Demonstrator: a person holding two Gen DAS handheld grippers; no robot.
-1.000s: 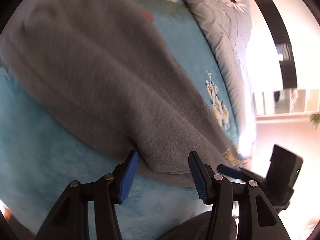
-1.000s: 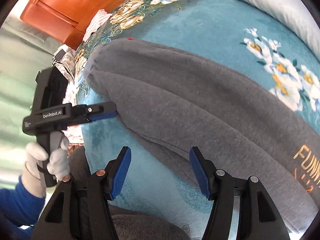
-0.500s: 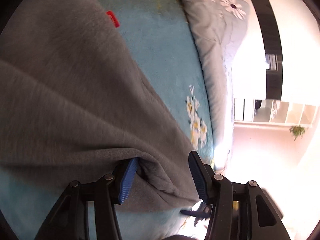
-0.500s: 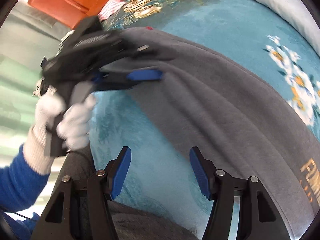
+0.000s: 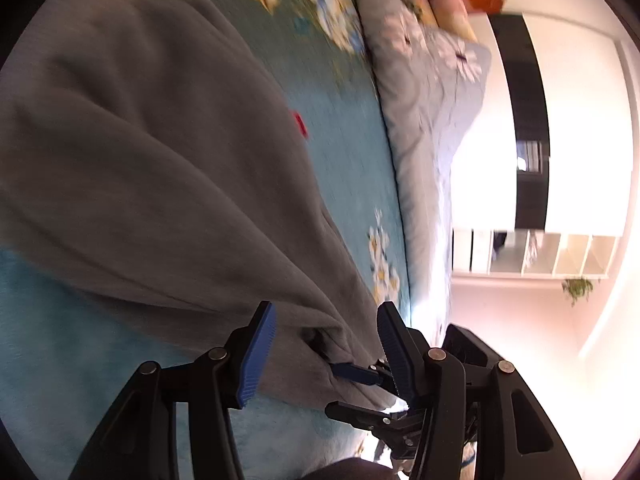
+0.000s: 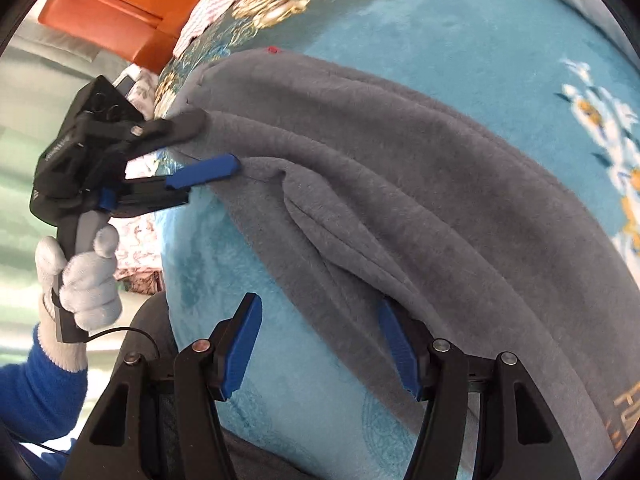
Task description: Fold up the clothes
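A grey fleece garment [image 5: 160, 160] lies spread on a teal floral blanket [image 5: 80, 340], with a small red tag [image 5: 299, 123] near its far edge. My left gripper [image 5: 326, 308] is open, and the garment's near edge lies between its fingers. In the right wrist view the left gripper [image 6: 220, 140] straddles the garment's [image 6: 400, 180] corner hem. My right gripper [image 6: 319, 302] is open at the garment's lower edge, where a fold drapes over its right finger. Orange lettering [image 6: 624, 404] shows at the garment's right end. The right gripper [image 5: 344, 390] also appears low in the left wrist view.
A grey flowered duvet [image 5: 420, 120] runs along the blanket's far side. An orange wooden headboard [image 6: 112, 0] stands behind. A gloved hand [image 6: 88, 276] with a blue sleeve holds the left gripper. White shelves [image 5: 540, 252] line the bright wall beyond the bed.
The left gripper swung up over the garment, then settled at its corner hem. The right gripper moved in to the garment's lower edge, and cloth now covers its right finger.
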